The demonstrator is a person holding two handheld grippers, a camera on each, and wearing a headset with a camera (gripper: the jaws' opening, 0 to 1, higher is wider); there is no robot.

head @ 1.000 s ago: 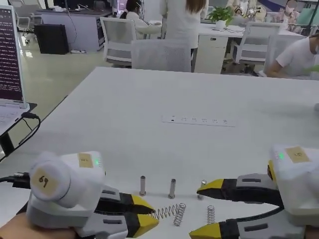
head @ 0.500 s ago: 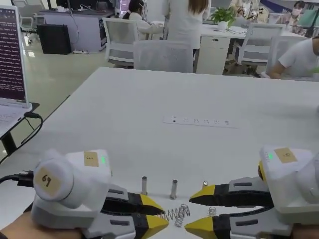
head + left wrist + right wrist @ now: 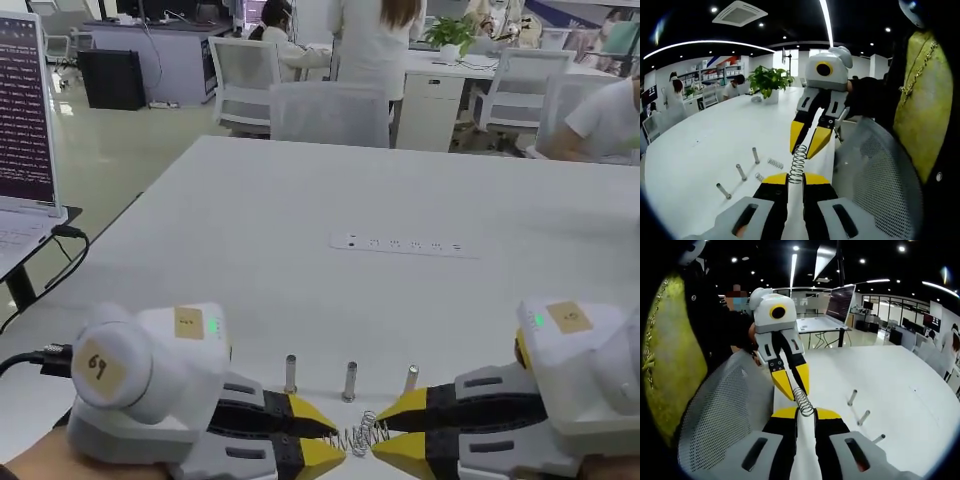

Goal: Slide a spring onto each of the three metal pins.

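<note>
I am pinching one end of a spring in my left gripper, jaws closed on it. My right gripper is clamping the other end, so the spring is spanning the two tips, just on the near side of the three bare pins standing on the table. I am judging that one gripper should release, and that I should be lining the free end upright over a pin before lowering.
</note>
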